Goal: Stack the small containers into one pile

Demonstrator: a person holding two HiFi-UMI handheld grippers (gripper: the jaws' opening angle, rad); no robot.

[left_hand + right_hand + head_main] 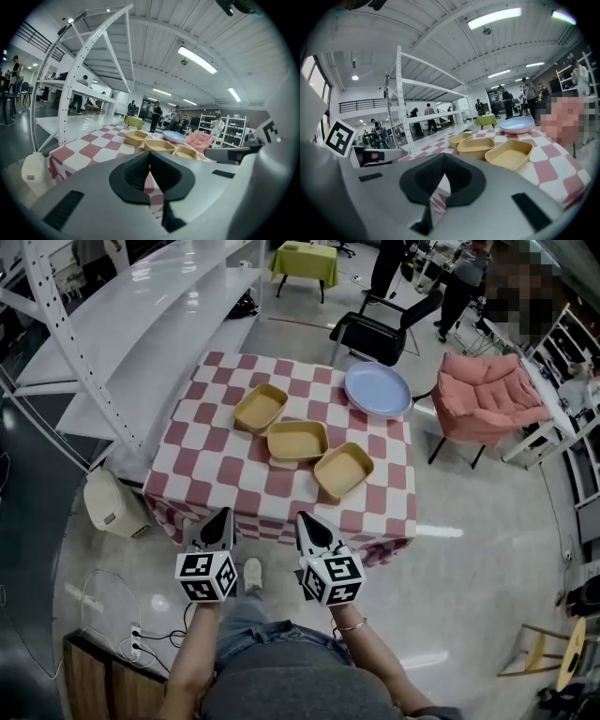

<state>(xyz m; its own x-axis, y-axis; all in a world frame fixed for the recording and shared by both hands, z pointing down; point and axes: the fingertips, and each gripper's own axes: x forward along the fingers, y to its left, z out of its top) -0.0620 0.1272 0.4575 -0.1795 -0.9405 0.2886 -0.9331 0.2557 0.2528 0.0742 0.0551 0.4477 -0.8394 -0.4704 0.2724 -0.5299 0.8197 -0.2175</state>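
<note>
Tan plastic, three pieces, all on the table (202, 460) with the red-and-white checked cloth. From the head view they run in a diagonal row, each lying separately, open side up, none stacked.

- far container (261, 407): toward 11 o'clock from the table's middle.
- middle container (298, 440): about the middle.
- near container (343, 471): toward 5 o'clock.
- Neighbours sit corner to corner, just beside each other; I cannot tell whether they touch.
- blue plate (377, 389): at the 1 o'clock corner, apart from the row.

left gripper (222, 518): at 6 o'clock, at the table's near edge, jaws pressed together, nothing between them.
right gripper (305, 521): just beside it toward 3 o'clock, jaws likewise pressed together, empty.

Both point toward 12 o'clock, well apart from the containers.

pink chair (487, 395): off the table at 3 o'clock.
black chair (384, 329): at 12 o'clock.
</note>
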